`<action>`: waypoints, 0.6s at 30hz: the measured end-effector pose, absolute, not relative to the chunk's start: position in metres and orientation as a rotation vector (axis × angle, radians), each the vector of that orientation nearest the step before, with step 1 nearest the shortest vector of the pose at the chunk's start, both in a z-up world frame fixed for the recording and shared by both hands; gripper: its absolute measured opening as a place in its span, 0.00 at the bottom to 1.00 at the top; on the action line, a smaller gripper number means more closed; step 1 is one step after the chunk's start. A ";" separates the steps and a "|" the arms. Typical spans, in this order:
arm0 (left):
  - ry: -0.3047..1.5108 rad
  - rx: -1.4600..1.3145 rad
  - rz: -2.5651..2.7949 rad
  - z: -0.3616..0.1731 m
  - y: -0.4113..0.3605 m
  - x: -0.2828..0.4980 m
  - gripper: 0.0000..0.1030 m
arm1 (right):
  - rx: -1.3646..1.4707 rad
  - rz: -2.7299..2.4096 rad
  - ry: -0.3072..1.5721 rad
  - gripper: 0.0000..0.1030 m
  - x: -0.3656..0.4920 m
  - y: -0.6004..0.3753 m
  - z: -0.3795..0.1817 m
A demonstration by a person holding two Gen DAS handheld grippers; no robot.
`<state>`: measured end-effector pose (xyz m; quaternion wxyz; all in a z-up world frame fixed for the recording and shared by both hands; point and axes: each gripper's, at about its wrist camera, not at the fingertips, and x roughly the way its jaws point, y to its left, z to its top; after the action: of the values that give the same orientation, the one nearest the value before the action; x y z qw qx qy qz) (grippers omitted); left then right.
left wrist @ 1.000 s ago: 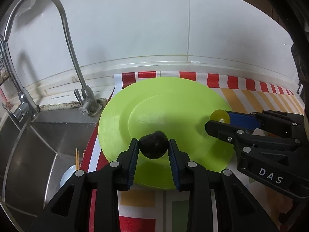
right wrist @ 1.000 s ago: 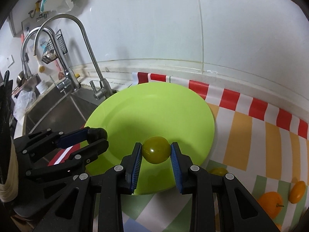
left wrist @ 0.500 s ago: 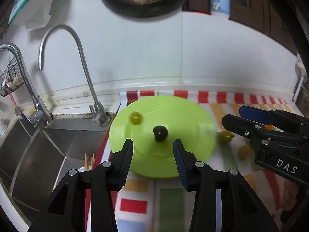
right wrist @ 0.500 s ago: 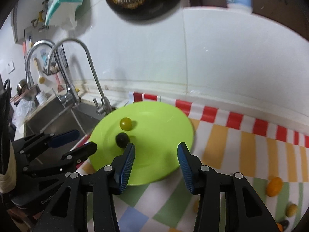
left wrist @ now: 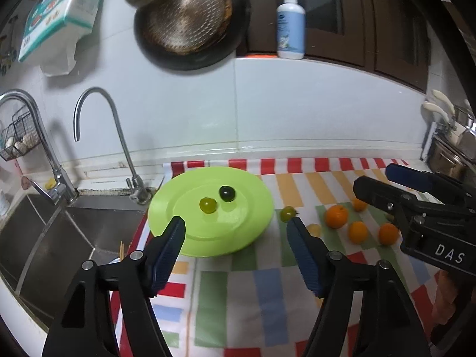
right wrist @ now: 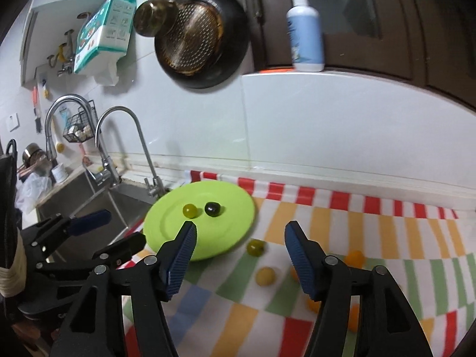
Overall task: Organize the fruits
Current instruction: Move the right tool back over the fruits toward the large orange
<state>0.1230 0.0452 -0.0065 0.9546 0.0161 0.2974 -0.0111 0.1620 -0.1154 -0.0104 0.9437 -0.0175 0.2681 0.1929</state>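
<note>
Kitchen counter by the sink, covered with a striped cloth [left wrist: 297, 178]. From the left wrist, the left gripper [left wrist: 235, 229] now hangs wide apart and empty, pulled back from the green plate [left wrist: 166, 208], where the dark fruit [left wrist: 227, 193] it held a second ago lies beside the yellow-green one [left wrist: 208, 205]. From the right wrist, the right gripper [right wrist: 239, 232] has likewise let go, its jaws spread. Two fruits are placed; the oranges [left wrist: 336, 216] and a green fruit [right wrist: 255, 247] remain on the cloth.
</note>
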 end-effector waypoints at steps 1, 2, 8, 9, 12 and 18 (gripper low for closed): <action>0.601 0.040 -0.031 -0.005 0.040 0.120 0.71 | -0.034 0.383 0.546 0.69 0.158 -0.120 -0.010; 0.599 0.044 -0.037 -0.004 0.036 0.117 0.73 | -0.032 0.368 0.546 0.71 0.153 -0.126 -0.010; 0.562 0.078 -0.080 0.001 0.010 0.099 0.82 | -0.033 0.293 0.550 0.72 0.127 -0.158 -0.013; 0.555 0.085 -0.088 0.002 0.005 0.097 0.82 | -0.033 0.285 0.552 0.72 0.125 -0.161 -0.014; 0.547 0.099 -0.116 0.002 -0.006 0.092 0.82 | -0.023 0.251 0.555 0.72 0.117 -0.173 -0.015; 0.519 0.139 -0.179 0.001 -0.029 0.089 0.81 | -0.014 0.191 0.558 0.72 0.105 -0.198 -0.017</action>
<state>0.0887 -0.0295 0.0006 0.9601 0.0685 0.2562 -0.0881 0.1047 -0.1977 -0.0168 0.9568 -0.0069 0.2749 0.0942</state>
